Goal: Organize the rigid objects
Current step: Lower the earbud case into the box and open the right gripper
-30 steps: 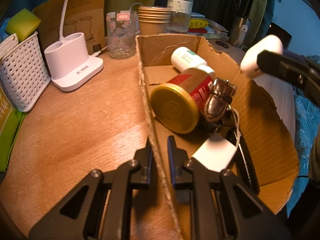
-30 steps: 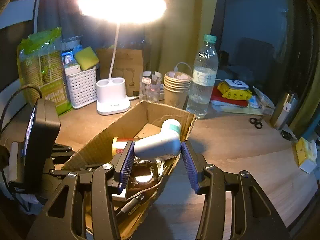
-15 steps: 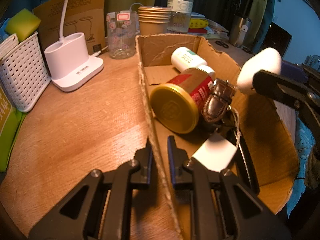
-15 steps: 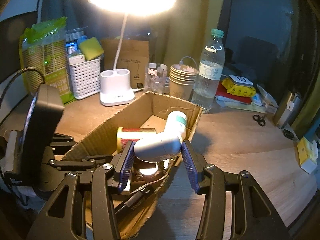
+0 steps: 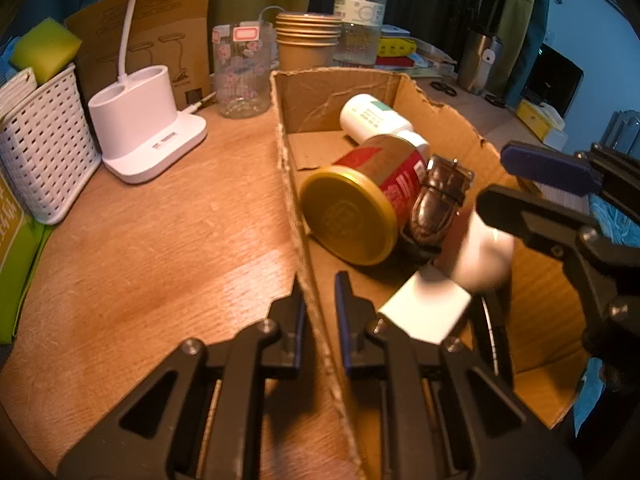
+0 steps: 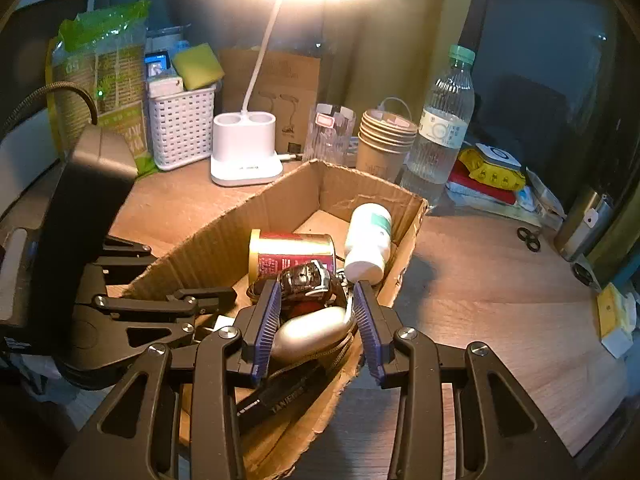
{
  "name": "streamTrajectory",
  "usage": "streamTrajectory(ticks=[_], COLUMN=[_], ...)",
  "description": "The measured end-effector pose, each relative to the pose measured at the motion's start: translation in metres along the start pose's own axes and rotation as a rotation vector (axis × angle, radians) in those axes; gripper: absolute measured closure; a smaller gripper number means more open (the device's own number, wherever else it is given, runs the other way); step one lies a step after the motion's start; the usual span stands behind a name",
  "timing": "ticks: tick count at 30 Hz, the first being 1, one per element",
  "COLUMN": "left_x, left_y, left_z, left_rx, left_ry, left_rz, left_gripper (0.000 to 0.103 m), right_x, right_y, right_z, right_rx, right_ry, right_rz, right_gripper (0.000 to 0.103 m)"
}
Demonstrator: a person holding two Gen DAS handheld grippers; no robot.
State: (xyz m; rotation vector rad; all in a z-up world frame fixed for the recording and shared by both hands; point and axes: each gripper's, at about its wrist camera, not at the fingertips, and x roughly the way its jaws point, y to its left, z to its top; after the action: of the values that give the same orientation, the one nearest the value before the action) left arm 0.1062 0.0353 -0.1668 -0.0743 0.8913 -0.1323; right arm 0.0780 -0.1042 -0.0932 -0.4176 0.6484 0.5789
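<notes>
A cardboard box (image 5: 320,92) (image 6: 224,224) lies on the wooden desk. It holds a red can with a gold lid (image 5: 360,204) (image 6: 292,254), a white bottle (image 5: 372,118) (image 6: 366,242), a brown watch (image 5: 438,200) (image 6: 308,278), a white block (image 5: 426,310) and a black pen (image 6: 280,400). My left gripper (image 5: 318,312) is shut on the box's left wall. My right gripper (image 6: 316,324) is open above the box. A white oval case (image 6: 308,336) (image 5: 484,258) lies between its fingers (image 6: 266,324), apart from them, inside the box.
At the back stand a white lamp base (image 5: 146,128) (image 6: 246,152), a white basket (image 5: 36,140) (image 6: 182,126), a glass (image 5: 240,72), stacked paper cups (image 5: 308,42) (image 6: 384,142) and a water bottle (image 6: 442,120). Scissors (image 6: 528,238) lie at right.
My right gripper came down over the box, opened and let go of the white oval case, which dropped in. The left gripper kept its hold on the wall.
</notes>
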Motion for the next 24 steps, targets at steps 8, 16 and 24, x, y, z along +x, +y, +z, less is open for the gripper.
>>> streamTrajectory(ticks=[8, 16, 24], left_x=[-0.0001, -0.0003, -0.0048], left_y=[0.0007, -0.0001, -0.0004], left_z=[-0.0002, -0.0002, -0.0015], left_rx=[0.001, 0.002, 0.006], left_ry=[0.0, 0.0, -0.012], left_rz=[0.0, 0.001, 0.018], left_gripper=[0.089, 0.089, 0.089], right_x=[0.0039, 0.0041, -0.0019], right_y=[0.0007, -0.0018, -0.0059], right_z=[-0.0013, -0.0023, -0.0023], right_rx=[0.004, 0.044, 0.072], right_ry=[0.008, 0.004, -0.006], right_rz=[0.005, 0.018, 0.014], right_gripper=[0.063, 0.063, 0.063])
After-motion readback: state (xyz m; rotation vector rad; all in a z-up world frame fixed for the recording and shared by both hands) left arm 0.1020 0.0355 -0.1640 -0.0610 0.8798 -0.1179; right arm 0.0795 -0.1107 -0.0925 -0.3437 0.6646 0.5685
